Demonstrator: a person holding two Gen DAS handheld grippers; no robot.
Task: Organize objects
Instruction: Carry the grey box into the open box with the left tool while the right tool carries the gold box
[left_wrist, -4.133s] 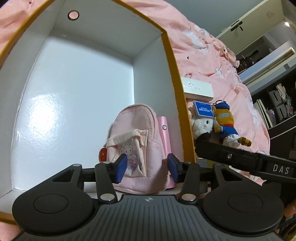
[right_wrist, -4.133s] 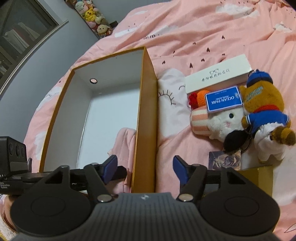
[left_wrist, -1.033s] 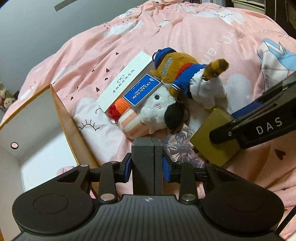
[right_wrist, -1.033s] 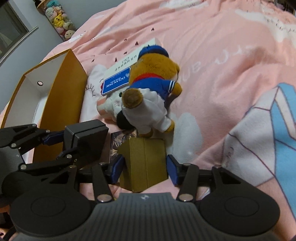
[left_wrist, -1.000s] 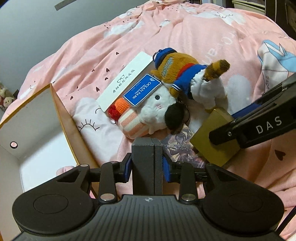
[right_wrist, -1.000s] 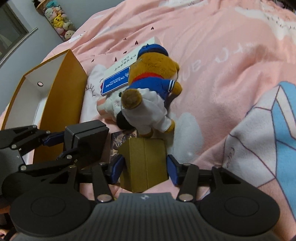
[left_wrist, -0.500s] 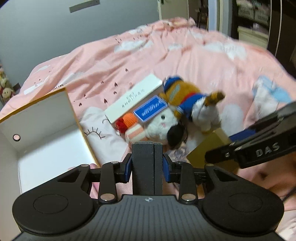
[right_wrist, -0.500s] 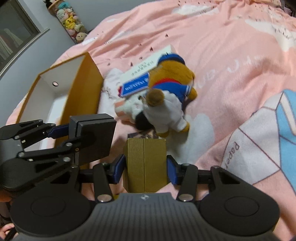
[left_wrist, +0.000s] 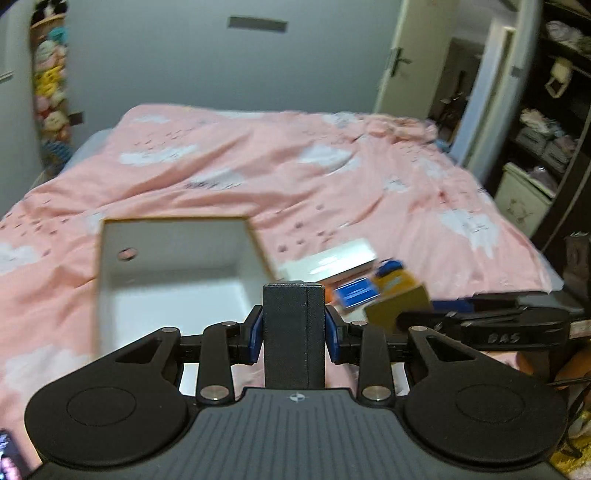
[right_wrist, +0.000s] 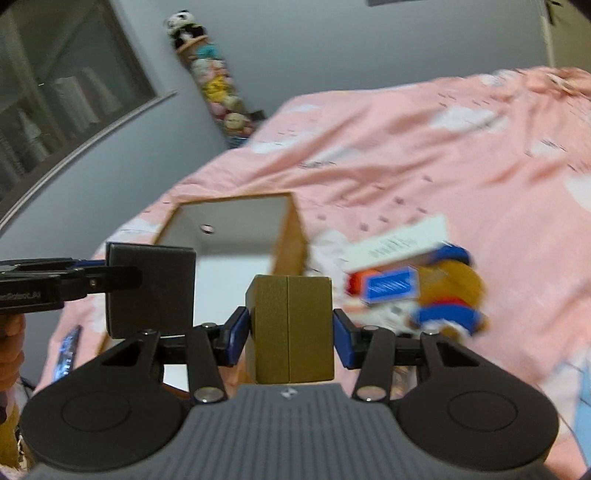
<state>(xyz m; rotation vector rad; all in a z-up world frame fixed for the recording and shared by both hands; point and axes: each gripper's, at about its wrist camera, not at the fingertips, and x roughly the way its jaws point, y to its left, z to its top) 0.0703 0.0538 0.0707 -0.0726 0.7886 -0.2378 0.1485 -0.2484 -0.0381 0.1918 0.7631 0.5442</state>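
Though partly hidden, storage box (left_wrist: 177, 258) interior bare.

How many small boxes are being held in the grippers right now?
2: a black box clamped in the left gripper, and a gold box clamped in the right gripper.

Both boxes — dark box (left_wrist: 293, 332), gold box (right_wrist: 291, 328) — now lifted off the bedspread (left_wrist: 295, 177).

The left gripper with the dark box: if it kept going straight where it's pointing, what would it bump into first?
Probably the big open box. The left gripper, shut on the dark box, aims down toward its white inside, but depth is hard to judge here.
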